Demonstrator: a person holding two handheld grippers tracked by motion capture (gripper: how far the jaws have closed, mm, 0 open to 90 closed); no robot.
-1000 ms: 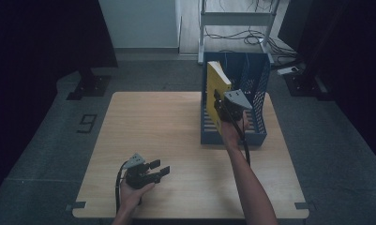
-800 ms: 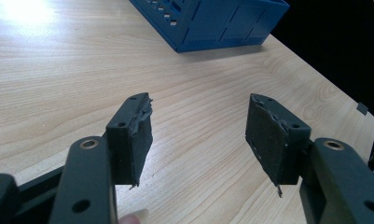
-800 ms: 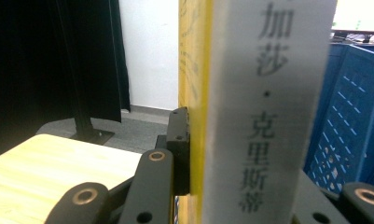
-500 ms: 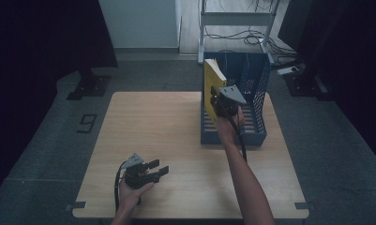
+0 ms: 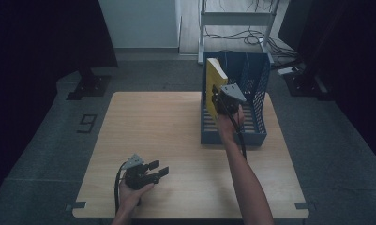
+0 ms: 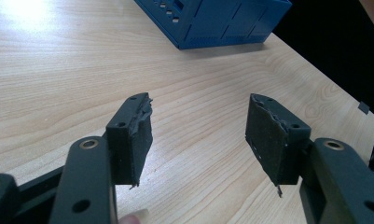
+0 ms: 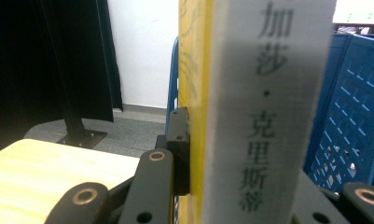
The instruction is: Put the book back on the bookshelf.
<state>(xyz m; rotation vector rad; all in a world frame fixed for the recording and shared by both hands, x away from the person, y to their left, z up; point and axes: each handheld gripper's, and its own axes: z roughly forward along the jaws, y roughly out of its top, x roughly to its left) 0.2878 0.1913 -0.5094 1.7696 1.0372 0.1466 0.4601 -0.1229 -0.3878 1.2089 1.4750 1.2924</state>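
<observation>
Over the blue rack (image 5: 258, 136) at the counter's (image 5: 176, 136) far right, the right gripper (image 5: 219, 101) clenches a yellow book (image 5: 214, 75) held upright; near the front edge, the left gripper (image 5: 158, 169) rests released.

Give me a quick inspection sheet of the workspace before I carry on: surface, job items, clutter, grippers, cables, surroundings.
Surface: light wooden table, bare in the middle.
Job's things: yellow book upright at the left wall of the blue crate.
Clutter: nothing seen.
Grippers: right gripper clamped on the book; left gripper open, holding nothing, near the table's front edge.
Cables: one trails from each gripper; more lie on the floor behind.
Surroundings: dark curtains, white wall, metal rack.
</observation>
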